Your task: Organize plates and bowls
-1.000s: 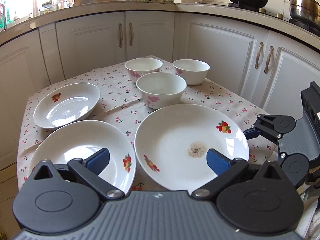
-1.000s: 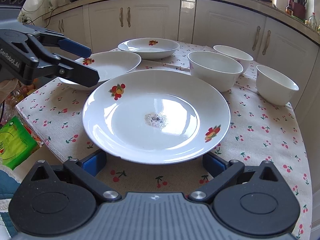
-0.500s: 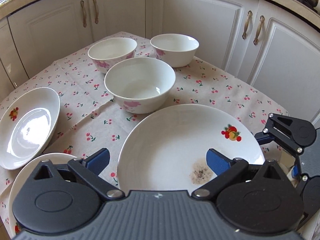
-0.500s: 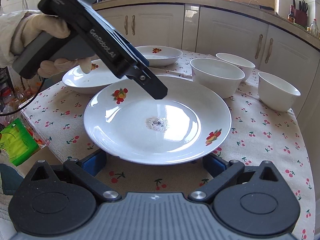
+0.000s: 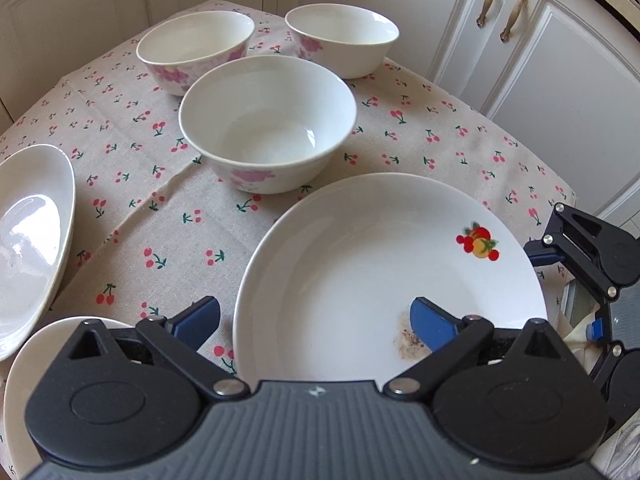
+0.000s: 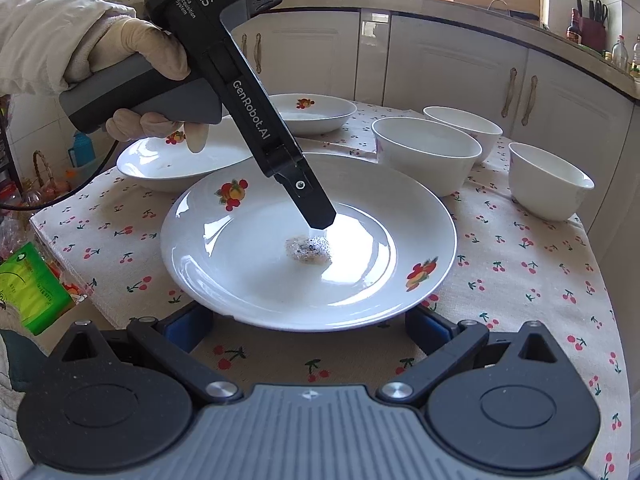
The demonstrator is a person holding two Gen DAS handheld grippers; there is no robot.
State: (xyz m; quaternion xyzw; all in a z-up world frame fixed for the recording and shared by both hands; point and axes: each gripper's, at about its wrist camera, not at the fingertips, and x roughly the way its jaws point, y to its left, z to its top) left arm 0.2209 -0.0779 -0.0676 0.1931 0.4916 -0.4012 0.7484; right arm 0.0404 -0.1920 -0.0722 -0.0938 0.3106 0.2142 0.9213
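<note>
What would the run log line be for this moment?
left gripper: closing astride large plate rim | right gripper: open at near rim | bowls: untouched

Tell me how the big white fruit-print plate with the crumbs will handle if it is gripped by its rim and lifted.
The big white fruit-print plate looks like rigid glazed ceramic, so it should not flex. Its glossy glare suggests a slippery rim. Held at one edge it would probably tilt, and the crumbs at its centre may slide. It is likely breakable if dropped.
</note>
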